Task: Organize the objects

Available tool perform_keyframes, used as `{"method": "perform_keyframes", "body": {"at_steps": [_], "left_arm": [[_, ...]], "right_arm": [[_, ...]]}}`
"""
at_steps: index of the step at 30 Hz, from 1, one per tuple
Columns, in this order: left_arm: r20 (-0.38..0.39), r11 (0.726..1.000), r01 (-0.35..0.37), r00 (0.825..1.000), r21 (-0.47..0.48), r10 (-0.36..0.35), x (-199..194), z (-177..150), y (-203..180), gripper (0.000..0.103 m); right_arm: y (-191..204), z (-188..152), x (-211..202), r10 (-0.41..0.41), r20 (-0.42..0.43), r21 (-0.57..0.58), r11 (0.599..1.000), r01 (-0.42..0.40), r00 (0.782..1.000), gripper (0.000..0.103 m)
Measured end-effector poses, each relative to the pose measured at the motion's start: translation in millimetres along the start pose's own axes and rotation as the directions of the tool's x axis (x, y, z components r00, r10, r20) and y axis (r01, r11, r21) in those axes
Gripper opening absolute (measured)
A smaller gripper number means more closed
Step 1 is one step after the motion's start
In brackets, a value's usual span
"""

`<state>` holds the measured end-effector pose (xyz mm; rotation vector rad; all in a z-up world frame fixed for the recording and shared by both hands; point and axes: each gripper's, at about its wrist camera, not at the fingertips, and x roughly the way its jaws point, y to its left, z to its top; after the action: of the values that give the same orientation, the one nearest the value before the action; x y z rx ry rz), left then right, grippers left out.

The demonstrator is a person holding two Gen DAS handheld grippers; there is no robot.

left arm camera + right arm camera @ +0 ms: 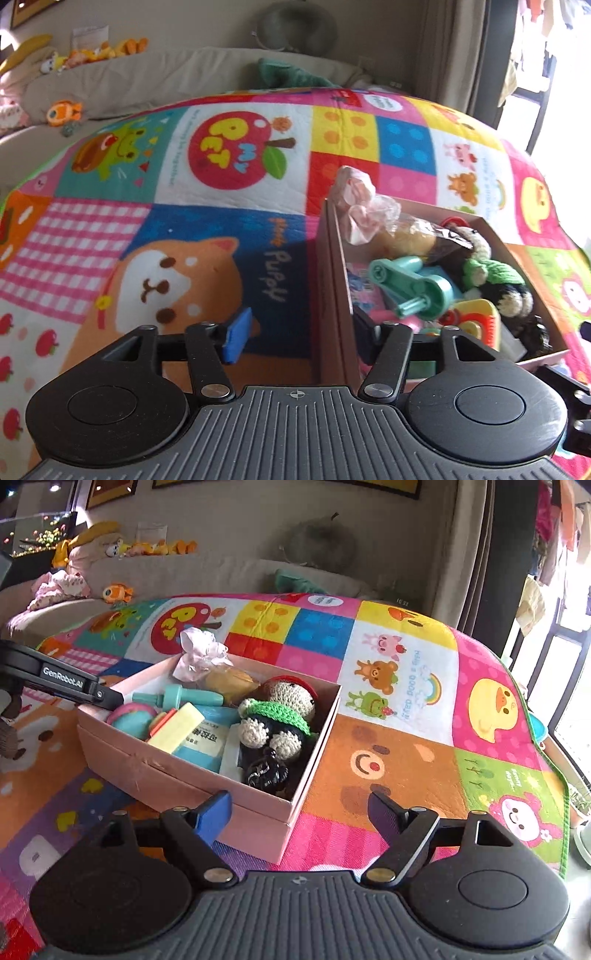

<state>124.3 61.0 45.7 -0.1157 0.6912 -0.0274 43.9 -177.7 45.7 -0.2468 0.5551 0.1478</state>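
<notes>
A pink cardboard box (pixel 177 771) sits on a colourful play mat, filled with toys: a crocheted doll (pixel 280 716), a teal plastic toy (pixel 181 698), a yellow block (pixel 177 727), a bagged item with pink wrap (pixel 201 653). My left gripper (pixel 299 332) is open and straddles the box's left wall (pixel 332 280), one finger outside, one inside. It also shows in the right wrist view (pixel 74 686) at the box's left rim. My right gripper (pixel 299 816) is open and empty, around the box's near right corner.
The play mat (pixel 207 221) covers the surface. A beige sofa (pixel 207 576) with plush toys (pixel 155 548) lies behind. A bright window and curtains (pixel 476 554) are at the right. A mat edge drops off at the right (pixel 546 760).
</notes>
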Motion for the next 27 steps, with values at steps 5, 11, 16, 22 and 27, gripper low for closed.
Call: {"method": "perform_keyframes", "body": {"at_steps": [5, 11, 16, 22, 27], "left_arm": [[0.007, 0.998, -0.055, 0.998, 0.017, 0.055, 24.6, 2.1, 5.5, 0.089], [0.021, 0.999, -0.034, 0.999, -0.002, 0.034, 28.0, 1.3, 13.6, 0.098], [0.02, 1.0, -0.023, 1.0, -0.007, 0.023, 30.6, 2.6, 14.4, 0.098], [0.053, 1.0, -0.02, 0.998, 0.007, 0.02, 19.0, 2.1, 16.4, 0.098], [0.186, 1.0, -0.022, 0.982, 0.017, 0.019, -42.4, -12.0, 13.0, 0.097]], "right_arm": [[11.0, 2.9, 11.8, -0.061, 0.038, -0.014, 0.998, 0.062, 0.997, 0.081], [13.2, 3.9, 14.9, -0.039, 0.031, 0.001, 0.999, 0.039, 0.999, 0.082], [17.9, 3.1, 16.3, -0.026, 0.004, 0.015, 1.0, 0.026, 1.0, 0.083], [18.6, -3.9, 10.1, 0.024, -0.054, 0.082, 0.996, -0.019, 0.998, 0.087], [23.4, -21.2, -10.4, 0.087, -0.083, 0.149, 0.986, -0.074, 0.993, 0.103]]}}
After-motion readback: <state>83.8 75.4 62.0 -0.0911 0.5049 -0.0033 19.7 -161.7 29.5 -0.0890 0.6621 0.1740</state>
